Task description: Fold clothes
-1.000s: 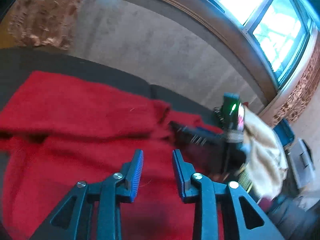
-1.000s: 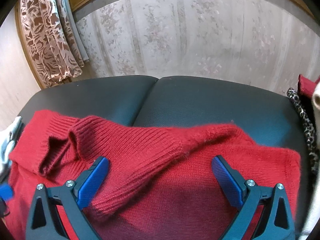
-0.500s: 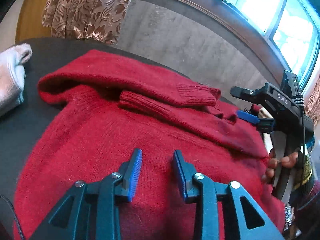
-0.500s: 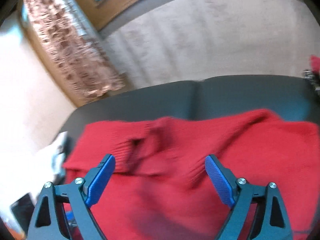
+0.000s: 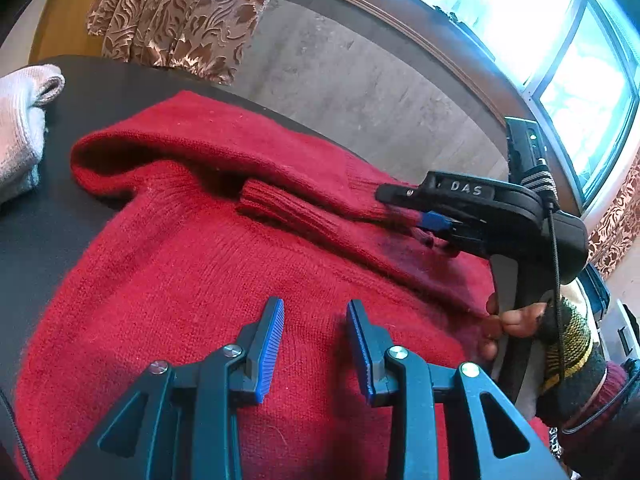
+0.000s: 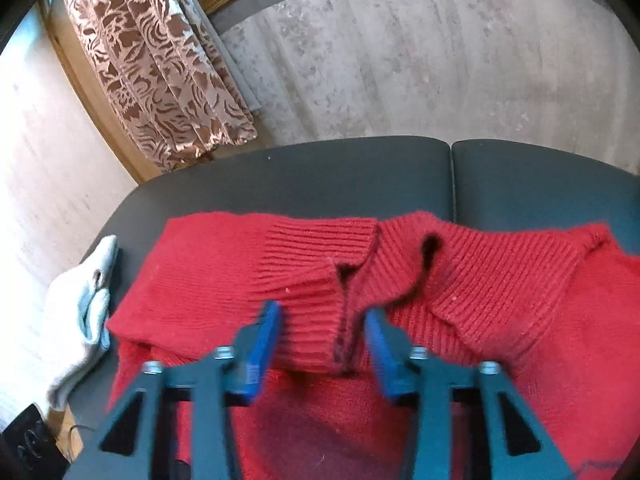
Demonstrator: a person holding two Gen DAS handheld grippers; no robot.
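Two grippers work over one red sweater (image 5: 192, 264), which lies spread on a dark padded bench (image 6: 360, 176) with both sleeves folded in across the chest. A second ago the right gripper (image 6: 320, 336) hung wide above the sleeves; since then it has swung in over the sleeve ends and its jaws are closing around the ribbed cuff (image 6: 308, 280) of one sleeve. The cuff sits between the blue pads (image 6: 262, 344), but from its own view I cannot tell that they press the knit yet. From the left wrist view the same gripper (image 5: 432, 224) reaches in from the right, its tip right at the cuff, a hand (image 5: 508, 320) wrapped round its handle.

The left gripper (image 5: 316, 344) has come down and now hovers low over the sweater's body, jaws partly apart and grasping nothing; its gap has hardly altered in that second.

By my reading, this means a sleeve end is about to be caught and repositioned, so the fold is at the sleeve-tidying stage and the body fold is not yet done.

Counted: one sweater, two sleeves, two cuffs lying side by side near the middle, one pale folded garment (image 6: 80, 312) at the bench's left edge, one patterned curtain (image 6: 160, 64) behind, one window (image 5: 560, 40) in the left view.
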